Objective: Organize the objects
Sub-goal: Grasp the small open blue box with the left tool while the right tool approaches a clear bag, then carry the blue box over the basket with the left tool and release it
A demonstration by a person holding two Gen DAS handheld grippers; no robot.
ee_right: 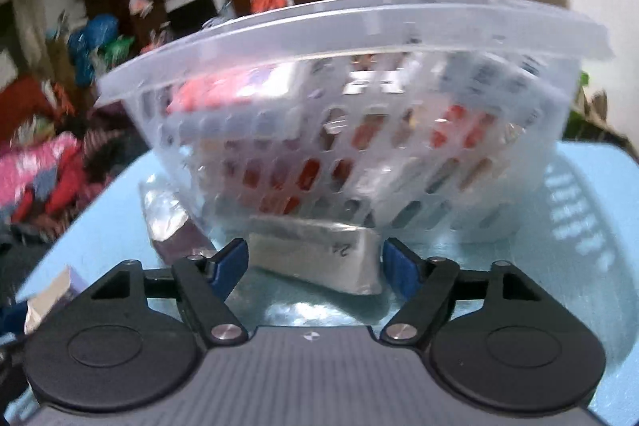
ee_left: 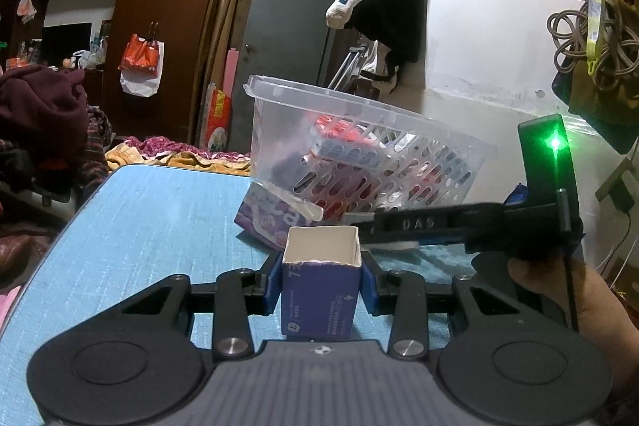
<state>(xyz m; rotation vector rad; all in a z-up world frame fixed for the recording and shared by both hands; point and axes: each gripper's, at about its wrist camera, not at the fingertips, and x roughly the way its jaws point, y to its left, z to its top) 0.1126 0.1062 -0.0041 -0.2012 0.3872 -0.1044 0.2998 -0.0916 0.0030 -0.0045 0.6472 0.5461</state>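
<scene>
My left gripper (ee_left: 321, 276) is shut on a small blue carton (ee_left: 319, 302) with an open white top, held over the blue table (ee_left: 151, 218). A clear plastic basket (ee_left: 359, 154) with several packets inside stands ahead, one side propped on a purple packet (ee_left: 267, 216). My right gripper (ee_right: 315, 262) is open, its fingers on either side of a silver foil packet (ee_right: 319, 258) lying on the table against the basket (ee_right: 359, 86). The right gripper also shows in the left wrist view (ee_left: 459, 226) at the right.
A purple and silver packet (ee_right: 175, 226) lies left of the foil one. Clothes (ee_left: 44, 114) and bedding are piled past the table's left and far edges. A wall with hanging bags (ee_left: 591, 58) is on the right.
</scene>
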